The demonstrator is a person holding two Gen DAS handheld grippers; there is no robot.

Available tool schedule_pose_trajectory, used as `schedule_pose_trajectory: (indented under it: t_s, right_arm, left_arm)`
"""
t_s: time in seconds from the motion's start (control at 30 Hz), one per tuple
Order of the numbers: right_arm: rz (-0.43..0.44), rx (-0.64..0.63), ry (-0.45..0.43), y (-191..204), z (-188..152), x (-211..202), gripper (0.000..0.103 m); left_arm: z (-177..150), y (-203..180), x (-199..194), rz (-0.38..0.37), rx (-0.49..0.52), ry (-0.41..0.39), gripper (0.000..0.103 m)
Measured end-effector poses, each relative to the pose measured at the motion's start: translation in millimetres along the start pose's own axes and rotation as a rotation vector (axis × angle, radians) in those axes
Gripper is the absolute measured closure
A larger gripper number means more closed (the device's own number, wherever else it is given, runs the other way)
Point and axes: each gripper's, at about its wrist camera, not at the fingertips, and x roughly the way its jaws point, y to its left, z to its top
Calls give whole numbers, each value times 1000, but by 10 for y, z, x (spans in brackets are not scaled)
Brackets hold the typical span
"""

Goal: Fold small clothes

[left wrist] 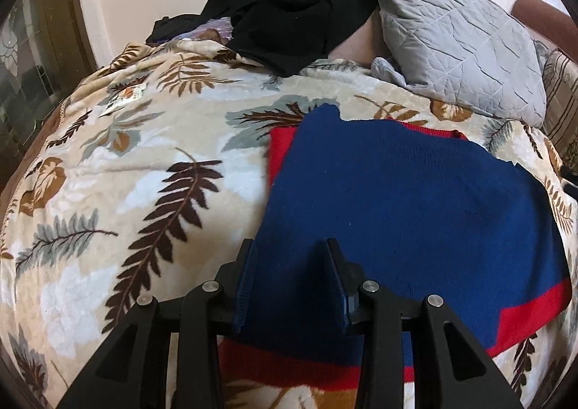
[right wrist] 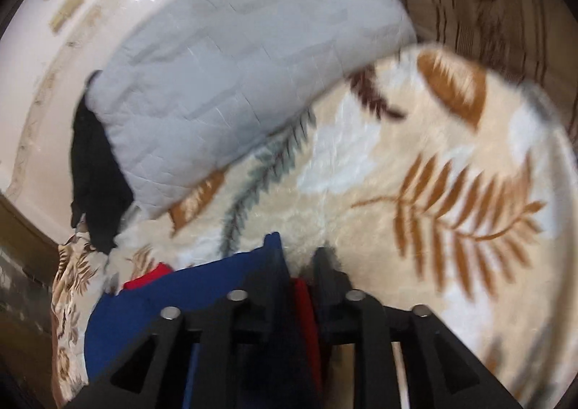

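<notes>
A small blue knit garment with red trim [left wrist: 397,199] lies mostly flat on the leaf-print blanket [left wrist: 144,156]. My left gripper [left wrist: 289,248] hovers low over its near left edge. The jaws stand apart, with blue cloth showing between them and nothing pinched. The right wrist view is blurred. There, my right gripper [right wrist: 300,244] sits at a corner of the same garment [right wrist: 144,300]. A strip of red cloth lies in the narrow gap between its fingers, and the pads do not visibly press on it.
A grey quilted pillow [left wrist: 451,37] [right wrist: 216,84] lies at the head of the bed, with a heap of black clothes [left wrist: 289,4] [right wrist: 97,170] beside it. A striped cushion [left wrist: 560,102] is at the right. The blanket [right wrist: 397,156] spreads wide to both sides of the garment.
</notes>
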Motion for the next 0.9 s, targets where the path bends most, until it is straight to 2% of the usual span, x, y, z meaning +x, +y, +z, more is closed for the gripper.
schedule_pose_trajectory:
  t_s: [0.03,0.07,0.1,0.13,0.2,0.27,0.33,0.37,0.43,0.53,0.6,0.67,0.77,0.83,0.9]
  right_arm:
    - [7,-19,-7,16,-52,-123,43]
    - [15,-28,-5,43,-87,-200,33]
    - [26,-35,-13,62,-153,-296,31]
    - [38,-59,-12,100,-208,-366,31]
    - [51,-137,13,215,-368,-529,34]
    - [54,-189,10,309,-583,-713,42]
    - [62,-240,38,390,-756,-779,54]
    - [63,-256,56,421,-851,-784,55]
    - [45,-279,113,444,-1043,-707,55]
    - [-42,-311,264,394,-1318,-399,55]
    - [-44,-322,267,382,-1348,-442,55]
    - [-16,-282,273,348,-1328,-532,55]
    - [58,-265,187,381,-1253,-711,55]
    - [79,-288,128,455,-1204,-785,55]
    - [93,-285,149,503,-1210,-691,55]
  left_arm:
    - [-27,9,-23,5,-2,3,64]
    - [-49,14,-33,11,-1,8,64]
    - [-73,15,-43,17,1,13,64]
    - [-102,12,-52,26,5,21,63]
    - [-170,-7,-54,44,22,35,50]
    - [-236,-11,-35,69,39,47,47]
    - [-298,22,-15,63,21,66,46]
    - [-330,43,-12,54,10,74,46]
    - [-378,83,-37,47,-5,74,44]
    - [-429,186,-106,20,-54,79,44]
    - [-456,268,-194,1,-95,63,44]
    - [-460,321,-317,8,-112,18,44]
    - [-437,369,-402,28,-133,-36,44]
    - [-425,381,-344,33,-143,-24,44]
    - [-444,356,-208,58,-124,20,44]
